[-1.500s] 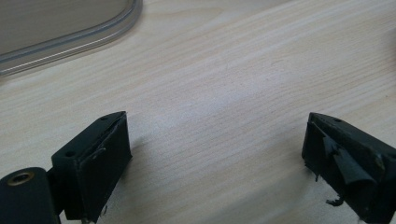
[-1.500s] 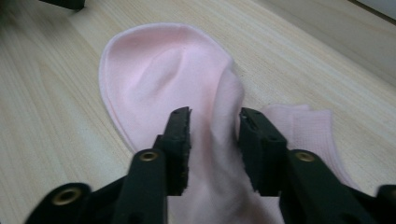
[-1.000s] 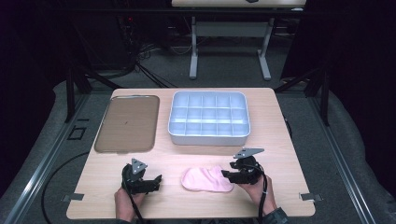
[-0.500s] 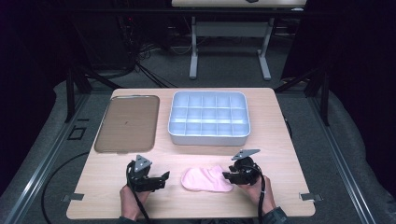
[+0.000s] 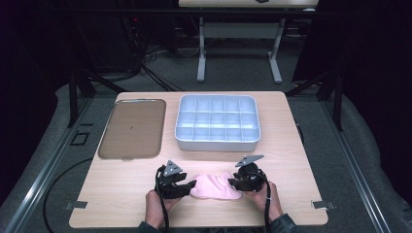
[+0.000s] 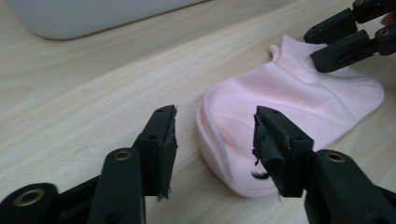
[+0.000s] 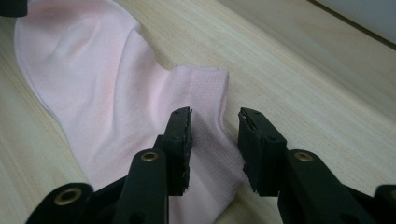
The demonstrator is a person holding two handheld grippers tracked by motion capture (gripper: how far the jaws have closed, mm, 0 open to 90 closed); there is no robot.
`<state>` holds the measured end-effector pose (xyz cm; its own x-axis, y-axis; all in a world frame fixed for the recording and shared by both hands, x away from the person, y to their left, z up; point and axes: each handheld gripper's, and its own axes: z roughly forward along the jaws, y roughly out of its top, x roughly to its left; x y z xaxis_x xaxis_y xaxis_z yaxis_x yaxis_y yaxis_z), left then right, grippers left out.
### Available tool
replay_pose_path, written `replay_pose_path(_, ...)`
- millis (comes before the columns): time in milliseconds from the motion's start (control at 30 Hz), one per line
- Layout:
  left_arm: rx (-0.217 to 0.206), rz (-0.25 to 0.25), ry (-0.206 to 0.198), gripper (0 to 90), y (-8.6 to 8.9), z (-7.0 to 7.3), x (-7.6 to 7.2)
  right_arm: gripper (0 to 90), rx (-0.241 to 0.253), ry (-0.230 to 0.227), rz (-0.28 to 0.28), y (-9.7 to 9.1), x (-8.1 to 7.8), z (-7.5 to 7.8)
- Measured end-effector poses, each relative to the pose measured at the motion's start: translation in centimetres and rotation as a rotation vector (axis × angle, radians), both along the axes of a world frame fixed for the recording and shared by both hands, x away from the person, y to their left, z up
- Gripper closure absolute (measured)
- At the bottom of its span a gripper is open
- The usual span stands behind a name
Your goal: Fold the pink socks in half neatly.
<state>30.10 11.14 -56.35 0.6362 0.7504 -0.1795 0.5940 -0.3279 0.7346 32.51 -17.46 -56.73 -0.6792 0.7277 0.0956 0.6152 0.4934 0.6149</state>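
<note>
My left gripper (image 6: 212, 140) has its jaws partly spread; they have just been closing, and the toe end of the pink sock (image 6: 285, 107) lies in the gap between them, at 12 o'clock from the pads, which do not yet press on the fabric. The right-hand pad stands over the sock's near edge; the left-hand pad stands over bare table (image 6: 70, 102). My right gripper (image 7: 212, 140) has its jaws narrower, also just closing, with the ribbed cuff of the sock (image 7: 116, 93) between them; the left pad rests on or just above the cuff, the right pad stands just beside the cuff's edge, and I cannot tell whether either pad bears on the cloth. In the high view, the sock (image 5: 214, 186) lies flat near the 6 o'clock edge of the table, with my left gripper (image 5: 187, 187) at its 9 o'clock end and my right gripper (image 5: 235, 183) at its 3 o'clock end. The white compartment tray (image 5: 217, 141) sits at 12 o'clock from the sock, well apart from it.
</note>
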Motion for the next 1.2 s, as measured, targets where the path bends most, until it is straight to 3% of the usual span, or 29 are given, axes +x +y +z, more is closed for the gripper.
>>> replay_pose_path(67,0.005,-0.007,0.013,58.1,0.0,-0.2,0.0,68.3,-0.002,0.003,0.002,0.0,-0.1,0.0)
replay_pose_path(167,0.017,-0.002,0.035,61.8,0.0,-0.6,0.0,70.8,0.001,0.009,0.004,0.1,-0.2,-0.1)
replay_pose_path(267,0.037,0.003,0.052,73.1,0.1,-1.2,0.1,75.0,0.001,0.003,0.011,0.1,-0.3,-0.1)
replay_pose_path(400,0.035,0.004,0.051,82.6,0.1,-1.5,0.0,76.9,0.004,0.01,0.013,0.0,-0.3,-0.1)
replay_pose_path(533,0.037,-0.002,0.044,85.8,0.1,-1.4,0.0,78.3,0.006,0.008,0.003,-0.1,-0.4,-0.1)
replay_pose_path(933,0.028,-0.004,0.022,86.1,-0.5,-1.7,-0.5,78.5,0.003,-0.005,-0.043,-1.5,-0.5,-0.1)
replay_pose_path(1067,0.017,0.007,-0.005,71.6,-0.3,-1.6,-0.5,71.1,0.04,-0.025,-0.043,-1.8,-0.5,0.0)
replay_pose_path(1133,-0.007,0.006,-0.021,66.1,0.0,-1.4,-0.7,66.5,0.105,-0.037,-0.067,-2.8,-0.8,0.6)
replay_pose_path(1200,-0.018,0.003,-0.026,64.0,0.2,-1.4,-0.8,62.1,0.104,-0.017,-0.077,-3.3,-0.8,0.8)
